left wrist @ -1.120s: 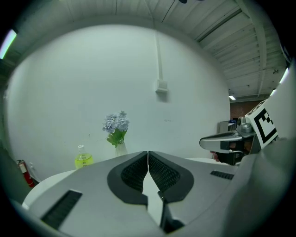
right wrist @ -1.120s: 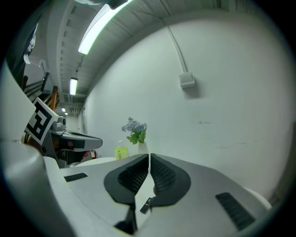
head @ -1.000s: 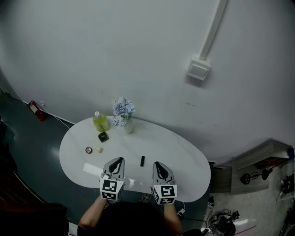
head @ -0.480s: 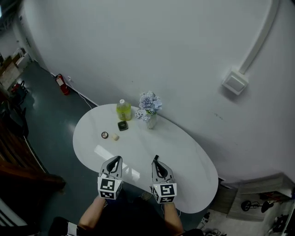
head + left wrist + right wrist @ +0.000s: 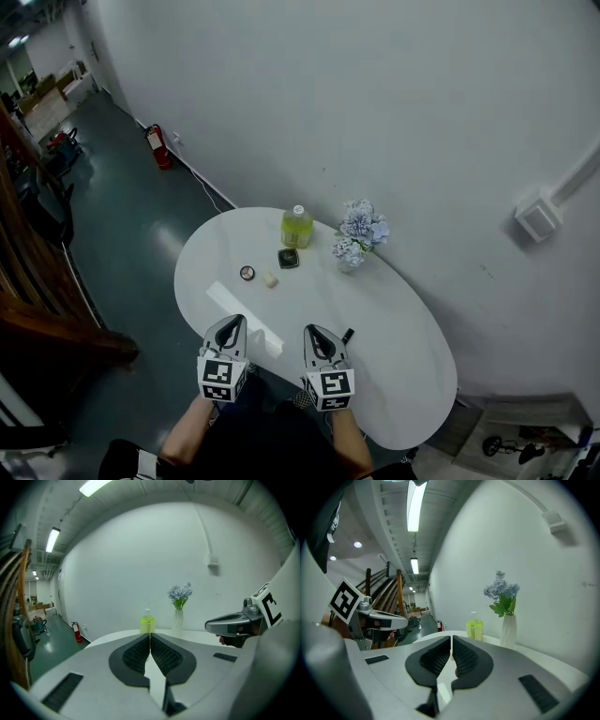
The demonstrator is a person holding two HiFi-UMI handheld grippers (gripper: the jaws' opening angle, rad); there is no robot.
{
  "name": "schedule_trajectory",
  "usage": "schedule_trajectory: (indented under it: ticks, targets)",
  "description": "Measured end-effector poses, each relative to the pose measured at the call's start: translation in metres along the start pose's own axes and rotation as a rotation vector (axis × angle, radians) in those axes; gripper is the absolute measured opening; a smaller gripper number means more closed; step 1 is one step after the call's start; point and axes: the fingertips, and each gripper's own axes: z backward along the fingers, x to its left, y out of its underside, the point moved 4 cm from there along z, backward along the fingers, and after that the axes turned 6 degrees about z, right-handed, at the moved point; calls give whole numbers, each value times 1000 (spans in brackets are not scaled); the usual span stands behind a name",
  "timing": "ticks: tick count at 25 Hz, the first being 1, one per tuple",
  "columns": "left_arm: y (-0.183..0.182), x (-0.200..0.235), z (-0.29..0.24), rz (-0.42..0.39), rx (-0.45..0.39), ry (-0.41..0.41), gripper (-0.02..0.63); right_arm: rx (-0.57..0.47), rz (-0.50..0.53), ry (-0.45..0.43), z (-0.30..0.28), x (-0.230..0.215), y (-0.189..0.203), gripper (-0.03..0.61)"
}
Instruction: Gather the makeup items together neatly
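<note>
The left tongs [image 5: 232, 323] and right tongs [image 5: 312, 332] were both shut and empty, side by side over the near edge of the table [image 5: 403, 356]. A round compact [image 5: 247, 273], a cream piece [image 5: 270, 279] and a dark square case [image 5: 289, 259] lay toward the far left end. A black tube [image 5: 347, 335] lay just beside the right tongs, with bare tabletop between it and the other three.

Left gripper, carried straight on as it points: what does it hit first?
Probably the white table, near the round compact: the left gripper tilts slightly down. Beyond, its line meets the green bottle. Depth unclear.
</note>
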Motion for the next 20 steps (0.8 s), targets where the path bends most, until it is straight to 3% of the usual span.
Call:
schedule_trajectory:
  ticks: [9,20]
  targets:
    - [-2,81,-43,43,26,29,21,63,31,-18,-88,24,-19,37]
    - [19,149,-110,78,106,94,21,178,45,-10,-190,24,-5,37]
